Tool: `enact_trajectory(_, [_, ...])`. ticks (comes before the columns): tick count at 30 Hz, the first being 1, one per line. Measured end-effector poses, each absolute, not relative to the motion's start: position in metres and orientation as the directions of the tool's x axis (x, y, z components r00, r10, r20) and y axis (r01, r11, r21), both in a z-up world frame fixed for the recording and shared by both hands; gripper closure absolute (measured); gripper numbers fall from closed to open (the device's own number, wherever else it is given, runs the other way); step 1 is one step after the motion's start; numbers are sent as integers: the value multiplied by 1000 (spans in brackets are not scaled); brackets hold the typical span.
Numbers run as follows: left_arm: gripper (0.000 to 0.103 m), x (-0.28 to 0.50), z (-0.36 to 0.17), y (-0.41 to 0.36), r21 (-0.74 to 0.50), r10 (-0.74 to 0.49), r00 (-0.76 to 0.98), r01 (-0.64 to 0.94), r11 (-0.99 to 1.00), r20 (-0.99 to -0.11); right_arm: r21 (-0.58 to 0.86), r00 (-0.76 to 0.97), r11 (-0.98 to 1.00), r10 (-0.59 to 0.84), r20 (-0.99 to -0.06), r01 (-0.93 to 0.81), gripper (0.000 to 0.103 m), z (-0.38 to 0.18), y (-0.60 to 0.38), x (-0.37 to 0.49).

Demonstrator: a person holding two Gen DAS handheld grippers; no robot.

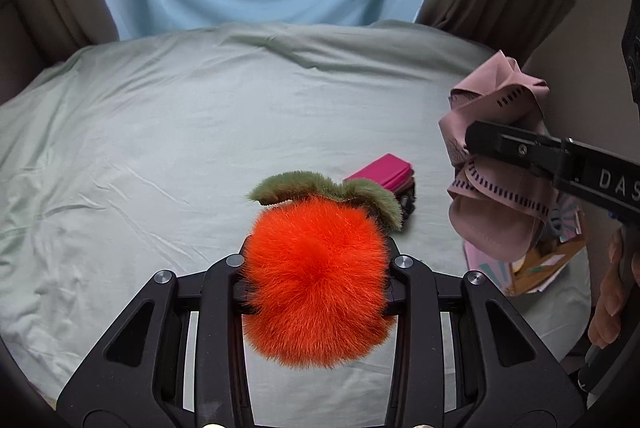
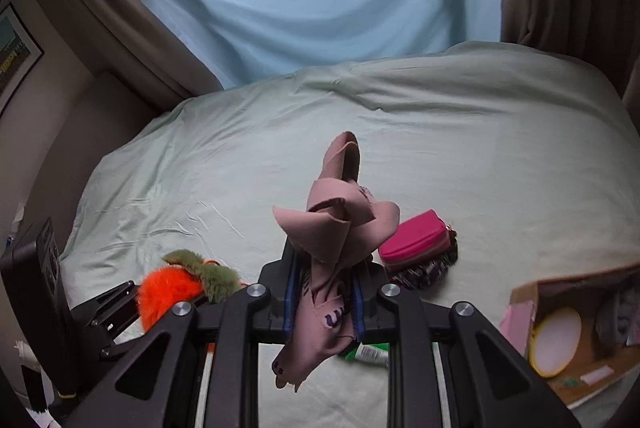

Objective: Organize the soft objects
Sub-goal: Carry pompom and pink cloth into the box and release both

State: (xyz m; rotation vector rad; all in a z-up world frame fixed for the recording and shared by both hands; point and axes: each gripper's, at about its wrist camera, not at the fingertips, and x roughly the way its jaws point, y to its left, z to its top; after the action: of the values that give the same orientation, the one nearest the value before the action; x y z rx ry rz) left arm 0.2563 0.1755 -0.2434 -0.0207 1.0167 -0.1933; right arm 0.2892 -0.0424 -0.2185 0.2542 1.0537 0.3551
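Observation:
My left gripper (image 1: 316,276) is shut on a fluffy orange pom-pom toy (image 1: 316,280) with a green furry leaf top, held above the pale green bed sheet (image 1: 160,148). The toy also shows at the left of the right wrist view (image 2: 172,288). My right gripper (image 2: 324,288) is shut on a crumpled dusty-pink cloth (image 2: 336,224) with dark dashed trim. In the left wrist view this cloth (image 1: 500,164) hangs from the right gripper at the right edge. A pink zip pouch (image 1: 382,172) lies on the bed beyond the toy; it also shows in the right wrist view (image 2: 416,240).
A cardboard box (image 2: 576,340) with a yellow-rimmed round item and other things sits at the bed's right side. A dark patterned item (image 2: 424,270) lies under the pouch. A green-and-white tube (image 2: 368,352) lies under the right gripper. Blue and brown curtains hang behind the bed.

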Motion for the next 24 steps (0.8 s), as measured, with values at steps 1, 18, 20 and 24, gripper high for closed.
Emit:
enact_trajectory(1, [72, 251, -236, 171, -106, -174, 515, 159, 982, -839, 374, 453, 914, 402, -795, -156, 83, -213, -48, 282])
enact_trajectory(18, [72, 199, -181, -19, -129, -231, 532, 222, 967, -815, 372, 517, 925, 359, -777, -83, 83, -172, -228, 208])
enact_trajectory(20, [72, 197, -186, -49, -133, -235, 518, 227, 965, -823, 380, 516, 923, 354, -780, -59, 83, -175, -256, 204])
enact_trajectory(24, [72, 197, -199, -116, -125, -240, 485, 258, 958, -841, 384, 508, 923, 337, -793, -12, 83, -187, -316, 200])
